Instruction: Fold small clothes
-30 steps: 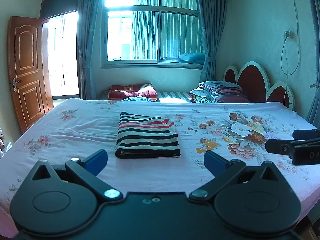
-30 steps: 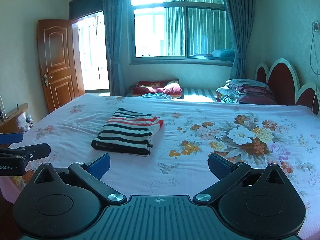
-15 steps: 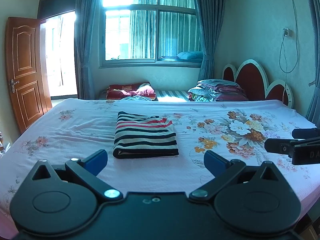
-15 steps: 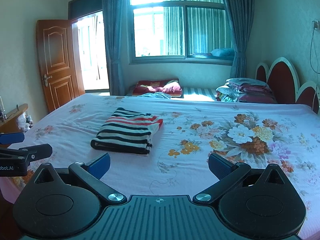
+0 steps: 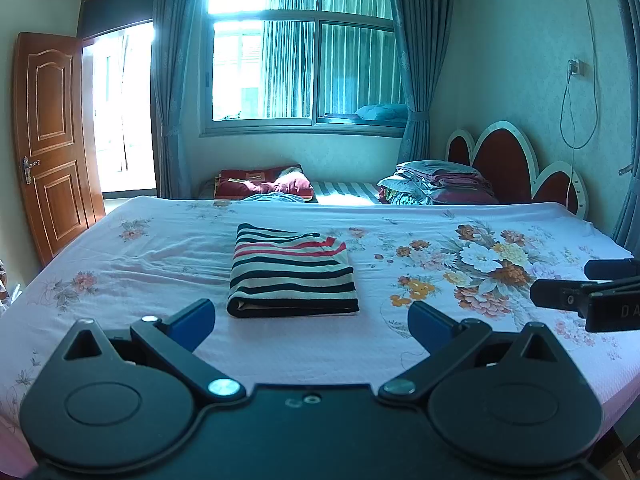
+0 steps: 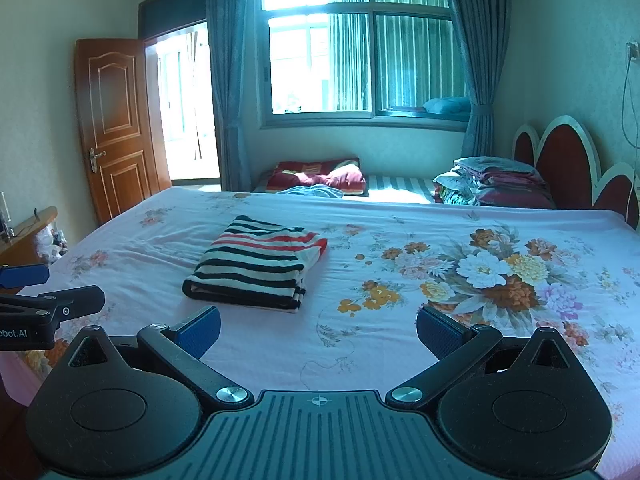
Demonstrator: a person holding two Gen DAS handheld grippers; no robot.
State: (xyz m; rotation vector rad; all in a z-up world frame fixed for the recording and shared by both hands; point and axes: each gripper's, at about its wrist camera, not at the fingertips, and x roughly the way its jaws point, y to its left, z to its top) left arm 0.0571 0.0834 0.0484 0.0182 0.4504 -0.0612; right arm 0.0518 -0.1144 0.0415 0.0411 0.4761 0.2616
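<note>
Striped shirt (image 5: pixel 292 272) sits folded flat on the bed (image 5: pixel 160 248), same spot as a second ago; views shifted only slightly. Left gripper (image 5: pixel 312 320) jaws apart, empty, just short of the shirt. Right gripper (image 6: pixel 318 330) jaws apart, empty. Bedding stack (image 5: pixel 436 182) by the headboard (image 5: pixel 508 164), well clear.

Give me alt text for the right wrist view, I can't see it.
A folded striped garment lies on a floral bed sheet, ahead and left of the open, empty right tool. The left tool pokes in at the left edge; window and open door behind.
</note>
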